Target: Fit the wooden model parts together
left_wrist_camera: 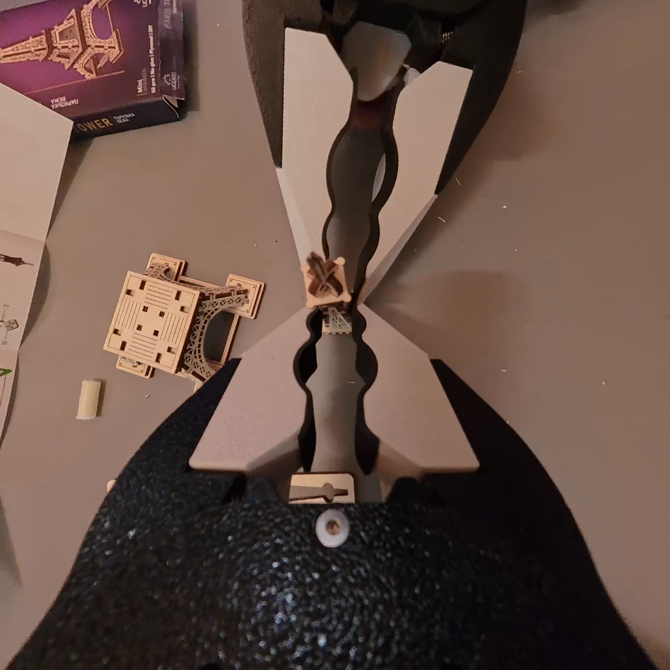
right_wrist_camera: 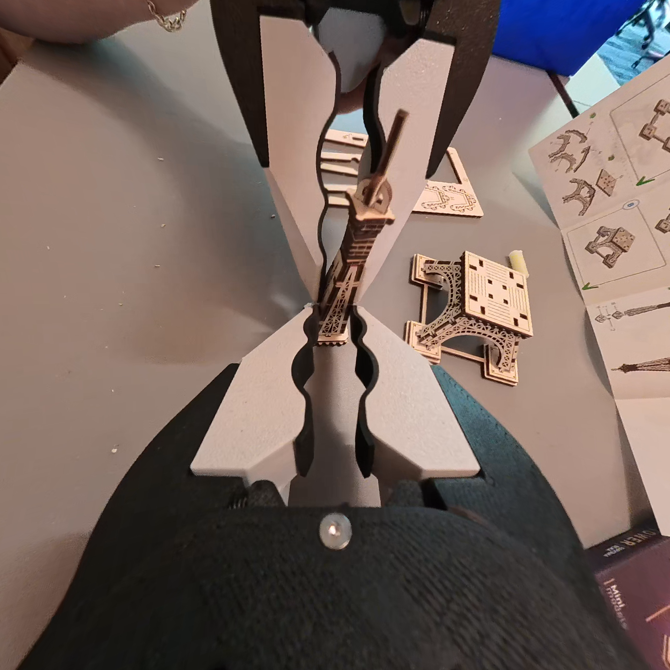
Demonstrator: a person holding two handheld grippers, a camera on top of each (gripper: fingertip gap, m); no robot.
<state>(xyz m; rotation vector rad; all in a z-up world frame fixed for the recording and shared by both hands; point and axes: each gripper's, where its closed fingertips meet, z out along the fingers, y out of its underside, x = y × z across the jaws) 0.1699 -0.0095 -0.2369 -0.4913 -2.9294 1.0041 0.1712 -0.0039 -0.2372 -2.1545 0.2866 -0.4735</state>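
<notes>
A slim wooden tower spire (right_wrist_camera: 344, 268) hangs above the grey table (right_wrist_camera: 127, 253), caught between both grippers, which face each other tip to tip. My right gripper (right_wrist_camera: 331, 322) is shut on its wide latticed lower end. My left gripper (left_wrist_camera: 335, 321) is shut on the same spire (left_wrist_camera: 326, 286), which I see end-on here with a crossed top. The wooden arched tower base (left_wrist_camera: 159, 322) lies on its side on the table, left of the grippers; in the right wrist view the base (right_wrist_camera: 486, 308) lies to the right.
A purple kit box (left_wrist_camera: 90, 61) and a folded instruction sheet (right_wrist_camera: 616, 199) lie beside the base. A pale wax stick (left_wrist_camera: 89, 398) lies near it. Punched-out wooden sheets (right_wrist_camera: 453, 195) lie farther back. A person's arm with a bracelet (right_wrist_camera: 108, 21) is at the table's far edge. Only a small space, under 4 cm, lies between the two pairs of fingers. The pale wax stick (left_wrist_camera: 89, 398) is about 15 cm from both grippers' fingertips. Seen from the right wrist view (right_wrist_camera: 518, 263) as well.
</notes>
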